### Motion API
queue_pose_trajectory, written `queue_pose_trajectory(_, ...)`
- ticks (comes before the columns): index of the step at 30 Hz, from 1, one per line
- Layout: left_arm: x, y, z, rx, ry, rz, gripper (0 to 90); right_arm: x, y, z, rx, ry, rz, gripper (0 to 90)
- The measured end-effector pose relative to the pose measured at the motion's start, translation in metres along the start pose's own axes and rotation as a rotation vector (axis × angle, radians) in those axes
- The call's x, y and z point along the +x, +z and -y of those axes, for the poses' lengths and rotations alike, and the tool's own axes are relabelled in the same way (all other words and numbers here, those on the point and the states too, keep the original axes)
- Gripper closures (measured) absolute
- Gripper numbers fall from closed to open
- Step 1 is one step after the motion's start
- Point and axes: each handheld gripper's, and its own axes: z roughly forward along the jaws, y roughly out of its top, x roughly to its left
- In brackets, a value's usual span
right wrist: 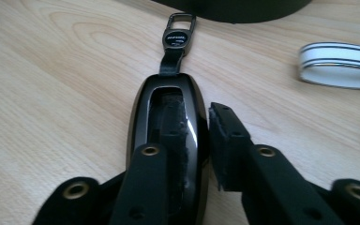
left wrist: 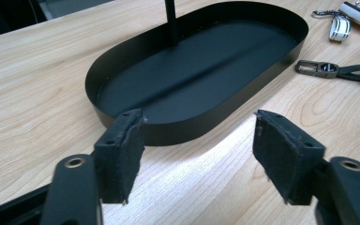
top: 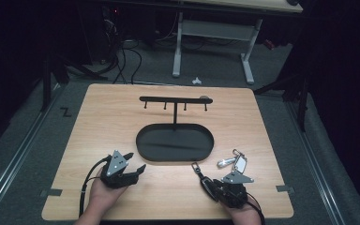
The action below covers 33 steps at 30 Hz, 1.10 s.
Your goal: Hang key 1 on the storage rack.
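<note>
High view: one wooden table (top: pixel 122 122) carries one black oval tray (top: pixel 143 140) with a single upright post and a crossbar (top: pixel 173 99) bearing four small hooks. Two key fobs lie near the tray's right end: one black key fob (top: pixel 207 183) and one white key fob (top: pixel 238 162), well apart from the left gripper (top: pixel 138 162). That gripper rests near the tray's left end with its jaws spread wide and nothing between them. Right gripper view shows the right gripper (right wrist: pixel 201 154) clamped on the black key fob (right wrist: pixel 168 117), one pad inside its frame.
</note>
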Motion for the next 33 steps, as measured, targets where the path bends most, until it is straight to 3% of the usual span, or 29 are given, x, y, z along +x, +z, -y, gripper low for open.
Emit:
queue_pose_trajectory(4,0.006,-0.002,0.003,0.017,-0.03,0.007,35.9,0.002,-0.003,-0.002,-0.016,0.007,-0.027,68.1)
queue_pose_trajectory(7,0.013,-0.006,-0.001,0.022,-0.128,0.043,32.2,0.001,-0.009,-0.005,-0.05,0.008,-0.029,66.2)
queue_pose_trajectory(8,0.013,-0.008,-0.004,0.013,-0.142,0.051,32.0,0.001,-0.01,-0.005,-0.056,0.012,-0.031,65.2)
queue_pose_trajectory(12,0.01,-0.018,0.0,0.04,-0.073,-0.001,30.6,-0.002,-0.011,-0.007,-0.072,0.017,-0.022,62.6)
queue_pose_trajectory(16,0.019,-0.022,0.014,0.003,-0.121,0.022,29.9,-0.007,-0.009,-0.011,-0.073,0.048,-0.014,62.3)
queue_pose_trajectory(20,0.021,-0.021,0.016,-0.01,-0.105,0.023,28.4,-0.007,-0.005,-0.018,-0.064,0.047,-0.006,60.5)
queue_pose_trajectory(21,0.022,-0.022,0.016,-0.016,-0.104,0.027,31.5,-0.007,-0.004,-0.02,-0.06,0.048,-0.009,59.5)
queue_pose_trajectory(24,0.023,-0.025,0.015,-0.043,-0.091,0.014,33.1,-0.01,0.006,-0.026,-0.024,0.079,-0.031,57.5)
queue_pose_trajectory(27,0.023,-0.025,0.016,-0.038,-0.092,0.023,33.0,-0.01,0.009,-0.03,-0.008,0.075,-0.012,57.4)
queue_pose_trajectory(30,0.02,-0.025,0.015,-0.025,-0.064,0.025,32.0,-0.009,0.011,-0.036,0.014,0.083,0.004,56.3)
queue_pose_trajectory(33,0.019,-0.026,0.015,-0.017,-0.055,0.031,31.0,-0.006,0.009,-0.046,0.04,0.054,0.02,53.2)
